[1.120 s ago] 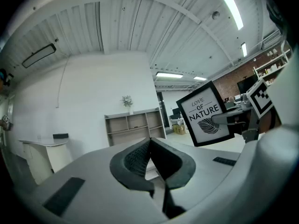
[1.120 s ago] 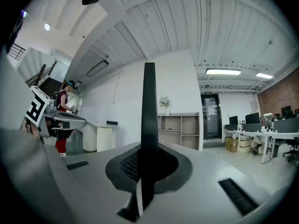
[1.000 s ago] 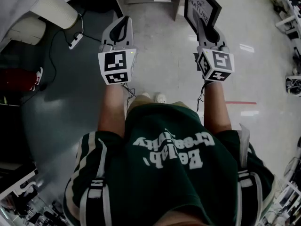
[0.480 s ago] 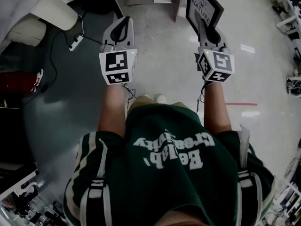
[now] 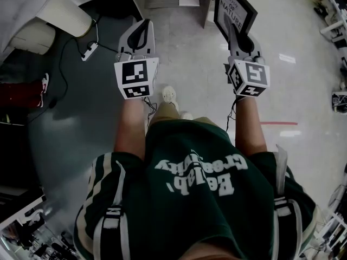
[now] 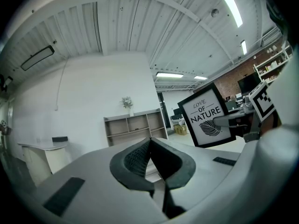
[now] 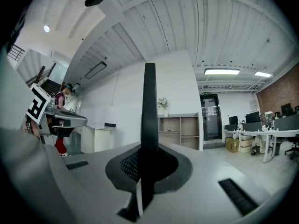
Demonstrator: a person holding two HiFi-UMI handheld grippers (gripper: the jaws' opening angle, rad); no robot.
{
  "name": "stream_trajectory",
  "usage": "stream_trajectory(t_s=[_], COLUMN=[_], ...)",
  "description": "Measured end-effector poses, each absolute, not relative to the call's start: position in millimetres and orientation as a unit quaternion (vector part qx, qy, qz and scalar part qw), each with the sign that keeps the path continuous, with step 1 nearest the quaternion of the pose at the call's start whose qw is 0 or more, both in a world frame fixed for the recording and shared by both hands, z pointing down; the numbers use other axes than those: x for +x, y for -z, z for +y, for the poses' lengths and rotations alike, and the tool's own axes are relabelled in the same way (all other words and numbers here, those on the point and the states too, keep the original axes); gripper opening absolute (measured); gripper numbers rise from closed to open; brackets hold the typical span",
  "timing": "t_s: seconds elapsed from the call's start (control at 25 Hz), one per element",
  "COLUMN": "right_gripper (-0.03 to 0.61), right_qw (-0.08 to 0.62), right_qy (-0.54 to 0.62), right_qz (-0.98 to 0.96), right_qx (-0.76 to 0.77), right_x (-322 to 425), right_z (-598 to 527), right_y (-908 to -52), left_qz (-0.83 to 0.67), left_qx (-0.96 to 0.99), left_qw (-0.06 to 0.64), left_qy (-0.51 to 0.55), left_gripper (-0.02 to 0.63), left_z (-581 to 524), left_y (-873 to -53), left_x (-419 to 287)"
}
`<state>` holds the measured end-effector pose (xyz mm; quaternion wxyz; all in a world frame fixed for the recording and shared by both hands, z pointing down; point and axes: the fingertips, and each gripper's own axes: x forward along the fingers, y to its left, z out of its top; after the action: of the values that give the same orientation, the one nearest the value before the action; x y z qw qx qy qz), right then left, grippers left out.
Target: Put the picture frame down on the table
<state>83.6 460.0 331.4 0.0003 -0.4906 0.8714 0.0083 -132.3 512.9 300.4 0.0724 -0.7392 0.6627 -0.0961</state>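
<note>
Head view: right gripper (image 5: 237,32) clamps the black-framed white "NATURE" print picture frame (image 5: 233,7) by its near bottom edge. It's upright, far right, over pale floor (image 5: 190,64), prob. for carrying, not on a table yet.
Left gripper view: left gripper (image 6: 150,158) pads together, empty, idle.
Right gripper view: frame edge-on betw. jaws.

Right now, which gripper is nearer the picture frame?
Right. The right gripper is clamped on the bottom edge of the picture frame; the left gripper, shut and empty, is apart, off to its left.
</note>
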Motion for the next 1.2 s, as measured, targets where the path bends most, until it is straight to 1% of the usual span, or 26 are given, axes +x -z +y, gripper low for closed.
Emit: stream_trajectory(t_s=[0.24, 0.44, 0.72, 0.88, 1.2], right_gripper=[0.038, 0.038, 0.038, 0.038, 0.038], right_qw=[0.0, -0.003, -0.011, -0.006, 0.01], right_qy=[-0.004, -0.003, -0.012, -0.01, -0.018], right_qz=[0.869, 0.867, 0.865, 0.86, 0.853], right_qx=[-0.495, -0.499, -0.502, -0.51, -0.522], right_x=[79, 66, 26, 7, -49], right_z=[432, 390, 305, 267, 174], right_y=[-333, -331, -319, -318, -282], left_qz=[0.653, 0.643, 0.629, 0.621, 0.604], left_qx=[-0.747, -0.756, -0.769, -0.777, -0.789], left_qw=[0.079, 0.077, 0.079, 0.076, 0.09], left_qy=[0.1, 0.097, 0.084, 0.075, 0.07], left_gripper=[0.02, 0.02, 0.02, 0.02, 0.02], left_z=[479, 430, 333, 289, 185], left_y=[-301, -300, -285, -283, -251], left_x=[-134, -144, -173, -190, -238])
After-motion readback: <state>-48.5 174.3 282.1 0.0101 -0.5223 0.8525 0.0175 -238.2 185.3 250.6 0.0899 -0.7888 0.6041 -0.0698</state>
